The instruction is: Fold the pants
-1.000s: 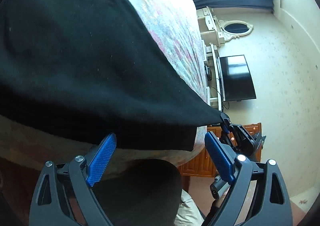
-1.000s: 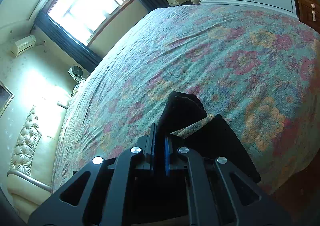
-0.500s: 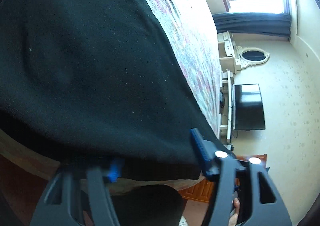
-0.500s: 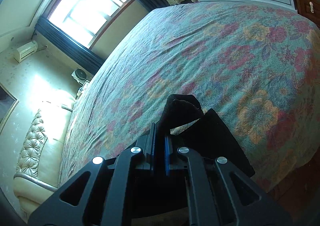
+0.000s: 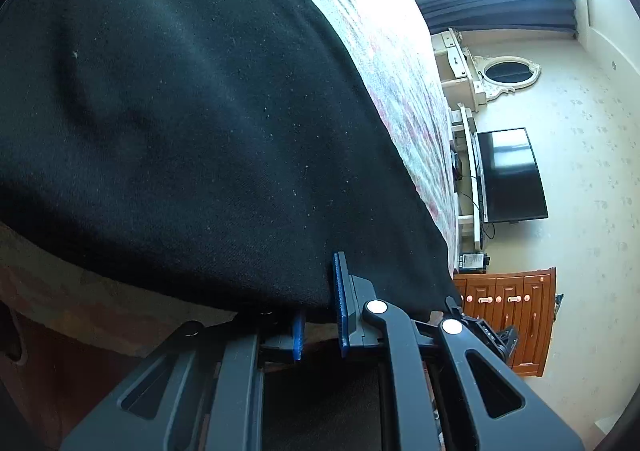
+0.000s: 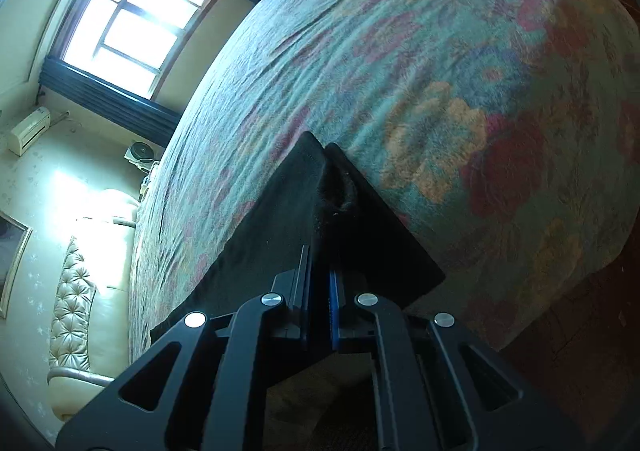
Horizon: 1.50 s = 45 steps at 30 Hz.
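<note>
Black pants point(image 5: 192, 139) lie on a bed with a floral cover point(image 5: 392, 51). In the left wrist view they fill most of the frame, and their near edge hangs over the bed's side. My left gripper point(image 5: 320, 311) has its blue-padded jaws nearly together on that near edge. In the right wrist view my right gripper point(image 6: 319, 291) is shut on a corner of the pants point(image 6: 288, 211) and holds it pulled up into a peak over the floral cover point(image 6: 440, 71).
A dresser with an oval mirror point(image 5: 508, 71), a black TV point(image 5: 508, 175) and a wooden cabinet point(image 5: 508, 311) stand beyond the bed. A window point(image 6: 136, 11), a cream tufted sofa point(image 6: 92, 283) and a wall air unit point(image 6: 30, 131) line the other side.
My left gripper has moved up to the pants' near edge and its jaws have closed from wide open onto the cloth. My right gripper, still shut, has lifted its corner into a taller peak.
</note>
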Motion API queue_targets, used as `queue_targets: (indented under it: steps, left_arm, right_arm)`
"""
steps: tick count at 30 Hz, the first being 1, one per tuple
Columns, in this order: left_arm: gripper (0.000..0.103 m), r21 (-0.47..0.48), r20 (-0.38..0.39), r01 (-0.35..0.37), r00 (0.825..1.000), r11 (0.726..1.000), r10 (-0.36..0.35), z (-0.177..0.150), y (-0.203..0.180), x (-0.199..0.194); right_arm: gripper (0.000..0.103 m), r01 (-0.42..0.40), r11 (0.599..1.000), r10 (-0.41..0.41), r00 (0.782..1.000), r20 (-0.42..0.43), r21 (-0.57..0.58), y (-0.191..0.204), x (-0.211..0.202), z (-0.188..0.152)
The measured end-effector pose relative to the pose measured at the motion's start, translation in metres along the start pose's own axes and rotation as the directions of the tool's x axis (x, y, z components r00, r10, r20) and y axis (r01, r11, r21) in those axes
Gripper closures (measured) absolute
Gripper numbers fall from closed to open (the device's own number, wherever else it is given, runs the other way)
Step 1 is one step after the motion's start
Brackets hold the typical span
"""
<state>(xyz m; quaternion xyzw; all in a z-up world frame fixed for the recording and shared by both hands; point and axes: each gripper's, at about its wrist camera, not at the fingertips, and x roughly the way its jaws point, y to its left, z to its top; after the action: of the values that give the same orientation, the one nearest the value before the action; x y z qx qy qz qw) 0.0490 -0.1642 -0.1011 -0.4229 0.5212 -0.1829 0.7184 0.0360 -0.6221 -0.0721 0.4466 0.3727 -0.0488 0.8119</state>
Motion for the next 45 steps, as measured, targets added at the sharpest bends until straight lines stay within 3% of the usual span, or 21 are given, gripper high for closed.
queue_targets:
  steps: [10, 14, 15, 19, 22, 23, 27, 30, 33, 35, 37, 38, 40, 43, 45]
  left_arm:
    - [0.091, 0.099, -0.010, -0.039, 0.999, 0.994, 0.040, -0.006, -0.008, 0.006]
    - [0.086, 0.133, -0.033, -0.015, 0.999, 0.991, 0.019, -0.004, -0.008, 0.006]
    - [0.078, 0.146, -0.046, -0.003, 0.999, 0.989, 0.010, -0.004, -0.009, 0.004]
    - [0.031, 0.257, -0.052, 0.010, 0.999, 0.966, 0.004, -0.011, -0.020, -0.014]
    - [0.028, 0.337, -0.027, 0.037, 0.999, 0.941, -0.030, -0.007, -0.028, -0.039]
    - [0.028, 0.360, -0.010, 0.035, 0.999, 0.932, -0.033, -0.001, -0.030, -0.049]
    - [0.021, 0.373, 0.158, -0.024, 0.987, 0.927, -0.038, 0.043, -0.018, -0.097]
    - [0.017, 0.315, 0.278, -0.099, 0.961, 0.944, 0.008, 0.093, 0.010, -0.131]
    - [0.017, 0.244, 0.387, -0.222, 0.915, 0.944, 0.115, 0.136, 0.050, -0.165]
    - [0.017, 0.186, 0.437, -0.257, 0.886, 0.948, 0.154, 0.158, 0.081, -0.189]
    - [0.017, 0.136, 0.450, -0.263, 0.875, 0.955, 0.177, 0.174, 0.110, -0.209]
    - [0.017, 0.111, 0.460, -0.256, 0.870, 0.960, 0.179, 0.179, 0.123, -0.218]
    - [0.017, 0.058, 0.457, -0.216, 0.874, 0.975, 0.167, 0.186, 0.148, -0.231]
    - [0.017, 0.039, 0.465, -0.095, 0.883, 0.995, 0.066, 0.182, 0.169, -0.240]
    - [0.017, 0.080, 0.467, -0.126, 0.881, 0.989, 0.075, 0.178, 0.166, -0.239]
  right_arm:
    - [0.096, 0.027, 0.998, -0.026, 0.999, -0.027, 0.050, -0.028, 0.000, -0.016]
    - [0.093, 0.016, 0.997, -0.013, 0.999, -0.042, 0.079, -0.038, 0.001, -0.017]
    - [0.089, 0.021, 0.997, -0.018, 0.999, -0.032, 0.081, -0.040, -0.002, -0.017]
    - [0.055, 0.053, 0.997, -0.055, 0.997, 0.055, 0.051, -0.045, -0.033, -0.007]
    - [0.044, -0.020, 0.999, 0.016, 0.995, 0.102, 0.038, -0.049, -0.050, 0.010]
    - [0.037, -0.048, 0.999, 0.046, 0.993, 0.106, 0.017, -0.049, -0.051, 0.018]
    - [0.032, -0.153, 0.985, 0.156, 0.987, 0.037, -0.074, -0.039, -0.032, 0.041]
    - [0.031, -0.155, 0.986, 0.155, 0.988, -0.015, -0.065, -0.042, -0.009, 0.049]
    - [0.031, -0.164, 0.986, 0.162, 0.983, -0.085, -0.010, -0.047, 0.010, 0.047]
    - [0.030, -0.197, 0.980, 0.197, 0.974, -0.112, 0.015, -0.053, 0.014, 0.039]
    - [0.025, -0.254, 0.966, 0.259, 0.955, -0.142, 0.051, -0.057, 0.015, 0.034]
    - [0.021, -0.297, 0.951, 0.307, 0.936, -0.172, 0.082, -0.060, 0.017, 0.032]
    - [0.021, -0.352, 0.928, 0.370, 0.903, -0.219, 0.119, -0.065, 0.019, 0.026]
    - [0.021, -0.400, 0.899, 0.434, 0.866, -0.247, 0.175, -0.076, 0.024, 0.018]
    - [0.020, -0.416, 0.885, 0.456, 0.863, -0.216, 0.208, -0.081, 0.024, 0.017]
